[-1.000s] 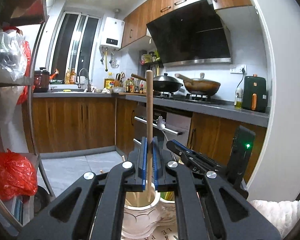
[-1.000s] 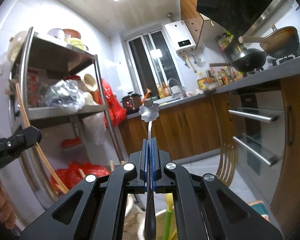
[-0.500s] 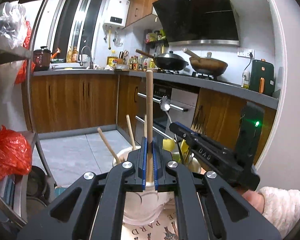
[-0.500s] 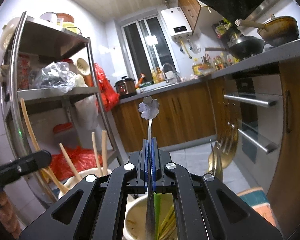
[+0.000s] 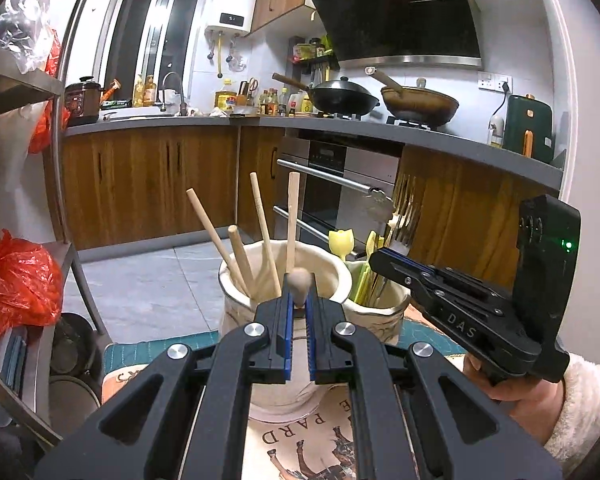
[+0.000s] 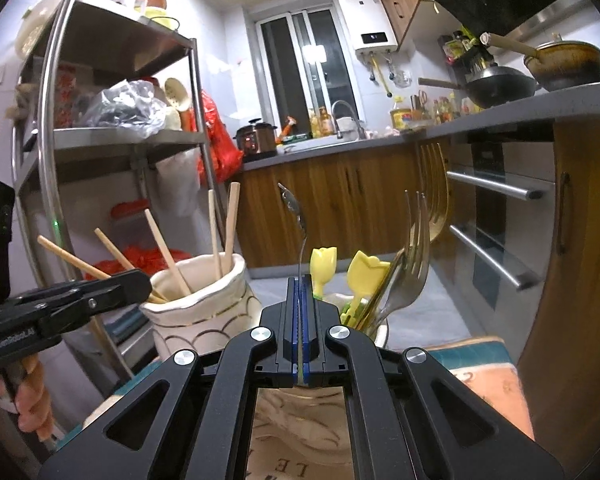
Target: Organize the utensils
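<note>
Over a printed mat (image 5: 300, 440) on the kitchen surface, two cream ceramic utensil crocks with gold line patterns stood side by side. The left gripper (image 5: 299, 312) hung at the rim of the larger crock (image 5: 328, 276), its blue-padded jaws drawn narrow around the rounded tip of a pale wooden utensil (image 5: 301, 280) that pointed down into the crock among other upright wooden handles (image 5: 260, 216). The right gripper (image 6: 300, 312) was pinched fully together on the thin stem of a silver metal spoon (image 6: 298, 216), whose flower-shaped end rose above the fingers while the lower part dropped toward the smaller crock (image 6: 382, 330). That crock already held yellow tulip-topped plastic utensils (image 6: 366, 270) and gold and silver forks (image 6: 416, 256). From the left camera, a hand (image 5: 520, 384) in a fluffy white sleeve (image 5: 588, 400) gripped the right tool's handle.
</note>
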`<action>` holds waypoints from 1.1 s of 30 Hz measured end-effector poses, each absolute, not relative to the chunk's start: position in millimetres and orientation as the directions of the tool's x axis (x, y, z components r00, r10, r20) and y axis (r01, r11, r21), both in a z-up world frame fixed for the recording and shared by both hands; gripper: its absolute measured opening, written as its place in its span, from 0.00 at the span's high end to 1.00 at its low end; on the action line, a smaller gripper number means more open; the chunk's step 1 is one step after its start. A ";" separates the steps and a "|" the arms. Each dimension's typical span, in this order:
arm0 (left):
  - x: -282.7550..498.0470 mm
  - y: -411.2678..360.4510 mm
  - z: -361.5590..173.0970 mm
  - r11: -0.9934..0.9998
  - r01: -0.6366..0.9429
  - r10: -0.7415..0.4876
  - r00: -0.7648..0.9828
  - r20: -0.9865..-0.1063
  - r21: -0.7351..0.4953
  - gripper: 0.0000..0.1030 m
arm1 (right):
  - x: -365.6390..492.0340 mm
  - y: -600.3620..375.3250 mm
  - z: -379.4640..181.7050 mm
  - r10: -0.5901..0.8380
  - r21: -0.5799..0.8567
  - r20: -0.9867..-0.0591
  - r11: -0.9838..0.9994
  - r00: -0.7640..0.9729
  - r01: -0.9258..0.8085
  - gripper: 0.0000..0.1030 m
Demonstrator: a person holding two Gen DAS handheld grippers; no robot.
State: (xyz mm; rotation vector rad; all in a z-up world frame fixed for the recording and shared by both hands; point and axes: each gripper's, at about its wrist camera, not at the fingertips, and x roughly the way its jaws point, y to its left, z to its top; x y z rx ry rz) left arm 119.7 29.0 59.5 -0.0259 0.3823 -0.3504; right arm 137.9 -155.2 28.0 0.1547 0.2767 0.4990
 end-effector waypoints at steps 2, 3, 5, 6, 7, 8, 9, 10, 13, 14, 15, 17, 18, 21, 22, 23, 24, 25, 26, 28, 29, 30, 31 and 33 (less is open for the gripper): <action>119.0 30.3 59.3 0.939 0.330 -0.341 0.869 -0.359 -0.092 0.95 | 136.8 -155.8 27.9 0.492 0.216 -0.223 0.867 0.841 -0.450 0.98; 118.7 30.6 59.0 0.939 0.330 -0.341 0.869 -0.359 -0.093 0.95 | 136.9 -156.0 27.8 0.489 0.214 -0.223 0.868 0.843 -0.447 0.97; 118.8 31.0 59.2 0.941 0.325 -0.335 0.871 -0.360 -0.091 0.94 | 138.0 -157.3 27.4 0.483 0.218 -0.226 0.871 0.846 -0.440 0.96; 118.5 31.4 59.4 0.942 0.323 -0.333 0.871 -0.360 -0.090 0.93 | 138.2 -158.9 27.2 0.481 0.226 -0.226 0.872 0.847 -0.435 0.90; 118.1 31.7 59.7 0.942 0.322 -0.332 0.871 -0.361 -0.090 0.88 | 137.8 -161.0 27.1 0.482 0.236 -0.224 0.870 0.847 -0.432 0.86; 117.0 32.2 60.1 0.944 0.319 -0.329 0.873 -0.359 -0.091 0.80 | 136.7 -162.6 27.3 0.485 0.246 -0.220 0.867 0.846 -0.433 0.78; 115.1 33.0 60.5 0.945 0.316 -0.327 0.876 -0.354 -0.090 0.76 | 134.2 -164.1 27.7 0.487 0.249 -0.214 0.865 0.847 -0.435 0.77; 113.6 33.6 61.0 0.945 0.315 -0.326 0.878 -0.349 -0.090 0.75 | 131.4 -164.6 28.0 0.483 0.242 -0.209 0.868 0.850 -0.433 0.77; 106.1 34.1 61.3 0.949 0.306 -0.314 0.885 -0.343 -0.080 0.75 | 117.9 -166.7 30.2 0.463 0.214 -0.196 0.880 0.864 -0.423 0.77; 102.9 34.2 61.4 0.950 0.304 -0.312 0.888 -0.339 -0.078 0.75 | 113.5 -167.6 31.0 0.460 0.210 -0.193 0.882 0.867 -0.421 0.77; 99.1 34.3 61.9 0.951 0.301 -0.308 0.891 -0.334 -0.074 0.75 | 107.7 -169.0 31.7 0.456 0.205 -0.187 0.884 0.870 -0.420 0.77; 90.8 35.1 62.1 0.955 0.289 -0.294 0.898 -0.329 -0.066 0.74 | 97.4 -171.0 32.5 0.451 0.195 -0.188 0.888 0.873 -0.417 0.77; 86.9 36.0 61.4 0.957 0.283 -0.287 0.900 -0.328 -0.063 0.73 | 92.0 -171.7 32.3 0.448 0.188 -0.196 0.890 0.872 -0.415 0.77; 75.7 38.2 55.8 0.963 0.262 -0.270 0.901 -0.339 -0.070 0.68 | 76.9 -174.5 30.1 0.435 0.165 -0.216 0.899 0.874 -0.406 0.75; 72.8 38.8 53.1 0.964 0.255 -0.264 0.901 -0.345 -0.072 0.67 | 72.3 -175.1 29.1 0.428 0.154 -0.224 0.902 0.876 -0.402 0.74; 69.1 39.0 49.1 0.967 0.246 -0.255 0.900 -0.354 -0.072 0.67 | 66.9 -176.1 27.8 0.417 0.139 -0.232 0.908 0.879 -0.395 0.71; 65.4 38.8 44.9 0.968 0.239 -0.249 0.899 -0.360 -0.071 0.67 | 62.2 -177.0 26.4 0.407 0.127 -0.238 0.913 0.882 -0.387 0.70; 61.5 38.0 40.7 0.972 0.228 -0.234 0.902 -0.363 -0.060 0.66 | 57.0 -178.5 24.6 0.397 0.118 -0.246 0.918 0.884 -0.380 0.70; 58.6 37.7 37.4 0.975 0.215 -0.218 0.905 -0.365 -0.048 0.60 | 54.2 -179.6 23.3 0.392 0.115 -0.251 0.920 0.885 -0.375 0.68; 52.6 37.8 31.3 0.981 0.190 -0.186 0.912 -0.365 -0.026 0.46 | 46.5 -182.7 19.6 0.372 0.105 -0.265 0.928 0.889 -0.357 0.65; 48.3 37.9 28.0 0.985 0.172 -0.167 0.918 -0.358 -0.019 0.38 | 43.1 -183.7 18.1 0.364 0.100 -0.270 0.931 0.891 -0.350 0.58; 46.4 38.0 27.0 0.986 0.167 -0.162 0.921 -0.355 -0.018 0.36 | 39.4 -184.8 16.9 0.354 0.092 -0.271 0.935 0.895 -0.342 0.50; 42.9 38.0 24.6 0.987 0.162 -0.157 0.924 -0.349 -0.014 0.32 | 35.6 -185.6 16.2 0.343 0.081 -0.267 0.939 0.901 -0.333 0.46; 37.9 39.3 21.6 0.989 0.149 -0.143 0.931 -0.335 -0.010 0.19 | 29.1 -187.4 14.7 0.328 0.059 -0.262 0.944 0.908 -0.324 0.32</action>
